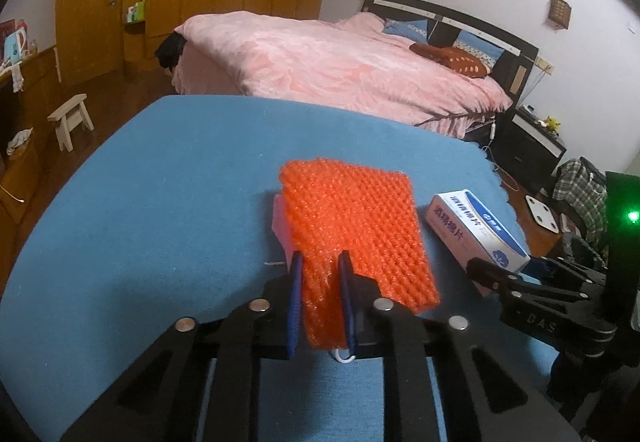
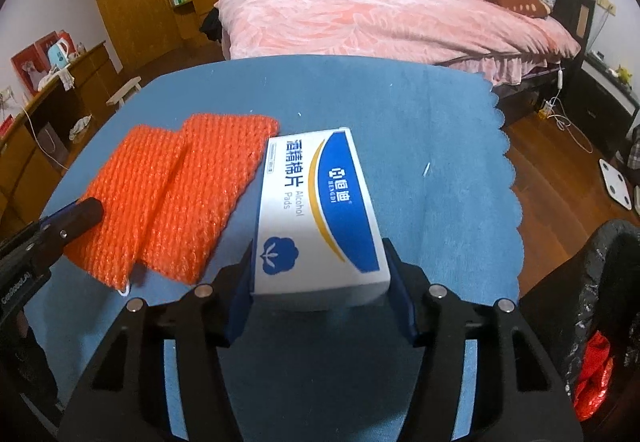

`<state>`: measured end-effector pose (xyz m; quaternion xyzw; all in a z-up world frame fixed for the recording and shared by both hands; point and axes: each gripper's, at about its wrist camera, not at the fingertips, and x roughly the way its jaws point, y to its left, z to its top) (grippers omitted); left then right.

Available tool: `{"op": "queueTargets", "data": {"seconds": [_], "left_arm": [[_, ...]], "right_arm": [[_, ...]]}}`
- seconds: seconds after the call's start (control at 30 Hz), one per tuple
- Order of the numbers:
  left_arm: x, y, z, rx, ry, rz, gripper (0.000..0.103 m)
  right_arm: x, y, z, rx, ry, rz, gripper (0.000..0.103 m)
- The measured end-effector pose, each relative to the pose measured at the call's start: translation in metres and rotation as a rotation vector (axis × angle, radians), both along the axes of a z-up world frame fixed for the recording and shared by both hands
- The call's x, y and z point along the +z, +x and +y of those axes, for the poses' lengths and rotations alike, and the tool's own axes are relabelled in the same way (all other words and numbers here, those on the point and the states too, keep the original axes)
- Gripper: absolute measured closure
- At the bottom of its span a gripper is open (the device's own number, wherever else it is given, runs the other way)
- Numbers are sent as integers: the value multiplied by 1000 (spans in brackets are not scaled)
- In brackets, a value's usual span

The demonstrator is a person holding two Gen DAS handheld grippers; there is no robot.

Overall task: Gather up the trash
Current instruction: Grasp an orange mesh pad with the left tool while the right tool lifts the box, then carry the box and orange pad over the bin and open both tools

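Note:
An orange bubble-wrap sheet [image 1: 352, 226] lies on the blue cloth-covered table [image 1: 160, 202]. My left gripper [image 1: 322, 262] is shut on its near folded edge. The sheet also shows in the right wrist view [image 2: 176, 198], with the left gripper's fingertip [image 2: 86, 216] on its near left corner. A white and blue box of alcohol pads [image 2: 320, 210] sits between my right gripper's [image 2: 320, 262] pads, which press on its two sides. The box also shows in the left wrist view [image 1: 476, 230], with the right gripper's finger [image 1: 492, 274] at its near end.
A bin lined with a black bag [image 2: 600, 306] holding red trash stands at the table's right. A pink thing [image 1: 280, 226] lies under the orange sheet. A bed with a pink cover [image 1: 340, 62] lies beyond the table. A small stool [image 1: 72, 118] stands on the wood floor at left.

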<state>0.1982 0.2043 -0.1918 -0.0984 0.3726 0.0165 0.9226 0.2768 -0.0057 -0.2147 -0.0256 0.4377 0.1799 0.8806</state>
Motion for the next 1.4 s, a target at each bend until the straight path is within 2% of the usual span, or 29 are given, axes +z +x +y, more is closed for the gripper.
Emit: {"op": "queueTargets", "data": {"seconds": [0.07,0.17,0.23,0.3,0.33,0.47,0.77,0.97,1.4], "left_arm": [[0,4,1,10,-2,-3,65],[0,9,2,11,2,-3,65],[-1,12,-1,0,7,2,72],[-3,12,-4,-13,12,9,84],[-3,11,-5,-20,10,7,86],[4,1,-10,-22,16,-20,90],[43,-29,-27,-32,59,-121,90],[61,-42,-44,-46,57,-149,90],[87,-53,-105,-144,52,-192,90]], "right_arm": [[-1,2,-1,-8,3,3,36],[0,5,0,-9,5,-6,36],[-1,9,1,-6,-1,-4,36],[-4,10,2,3,-9,11,39],[-5,10,2,7,-8,22,46],[-5,6,0,8,6,29,47],[35,-17,-20,-12,56,-57,47],[61,-39,-44,-34,76,-89,47],[100,-82,-105,-111,86,-147,47]]}}
